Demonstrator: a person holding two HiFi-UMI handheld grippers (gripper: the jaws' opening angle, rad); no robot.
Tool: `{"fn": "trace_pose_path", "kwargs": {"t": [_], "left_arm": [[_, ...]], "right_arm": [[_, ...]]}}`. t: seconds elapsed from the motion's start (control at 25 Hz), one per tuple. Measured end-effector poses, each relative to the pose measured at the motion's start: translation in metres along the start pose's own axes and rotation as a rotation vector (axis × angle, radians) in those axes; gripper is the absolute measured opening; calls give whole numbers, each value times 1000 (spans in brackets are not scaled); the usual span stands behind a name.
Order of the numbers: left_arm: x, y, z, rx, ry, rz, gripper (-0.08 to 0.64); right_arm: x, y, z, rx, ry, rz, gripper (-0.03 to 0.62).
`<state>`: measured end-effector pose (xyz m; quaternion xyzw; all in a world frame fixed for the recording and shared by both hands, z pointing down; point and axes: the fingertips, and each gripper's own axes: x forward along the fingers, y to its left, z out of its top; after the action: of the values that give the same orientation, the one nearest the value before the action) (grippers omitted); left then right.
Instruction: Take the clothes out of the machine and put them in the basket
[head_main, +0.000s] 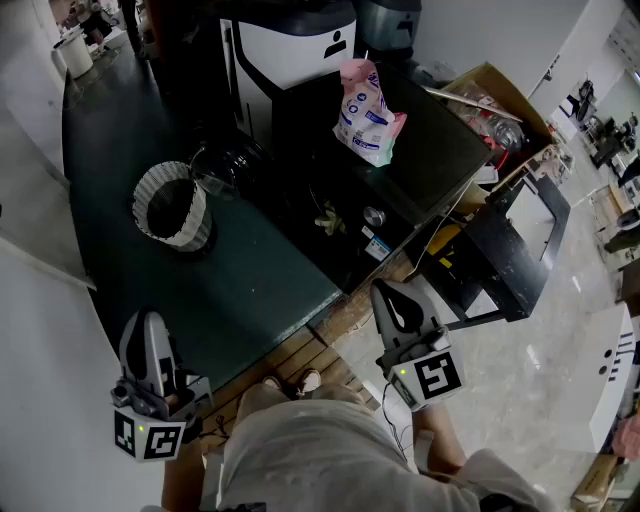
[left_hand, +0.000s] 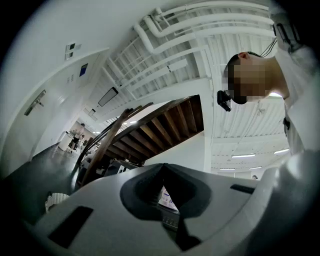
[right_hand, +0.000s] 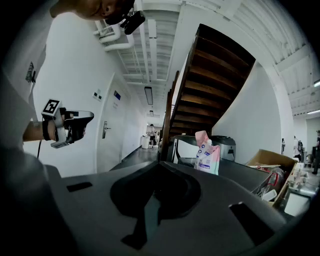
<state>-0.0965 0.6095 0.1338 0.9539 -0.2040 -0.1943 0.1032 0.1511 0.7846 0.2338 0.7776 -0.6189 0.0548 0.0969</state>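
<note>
Head view shows both grippers held low near the person's body, well short of the machine (head_main: 420, 165). The left gripper (head_main: 150, 322) and right gripper (head_main: 386, 292) are each clenched on nothing. The white pleated basket (head_main: 188, 228) stands beside the machine and looks empty. No clothes are visible, so the task seems not yet begun: everything remains.

dark floor (head_main: 250, 290) with basket (head_main: 172, 205), machine top (head_main: 440, 150) with pouch (head_main: 367, 112)

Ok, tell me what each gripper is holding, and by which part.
Nothing is held: the left gripper and the right gripper both have their jaws shut together, empty.
</note>
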Motion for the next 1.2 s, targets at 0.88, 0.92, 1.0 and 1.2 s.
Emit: {"fn": "trace_pose_path", "kwargs": {"t": [0.88,0.92,1.0,1.2], "left_arm": [[-43,40,-33,-138,9,185,14],[-42,40,-33,-139,10,187,14],[-40,39,-33,-140,10,188,14],[-35,32,-34,-131,11,189,14]], "right_arm": [[19,41,-5,-130,-31,166,252],[21,41,-6,-134,-29,174,301],[25,40,-6,-121,-34,178,404],[32,30,-19,-86,15,204,514]]}}
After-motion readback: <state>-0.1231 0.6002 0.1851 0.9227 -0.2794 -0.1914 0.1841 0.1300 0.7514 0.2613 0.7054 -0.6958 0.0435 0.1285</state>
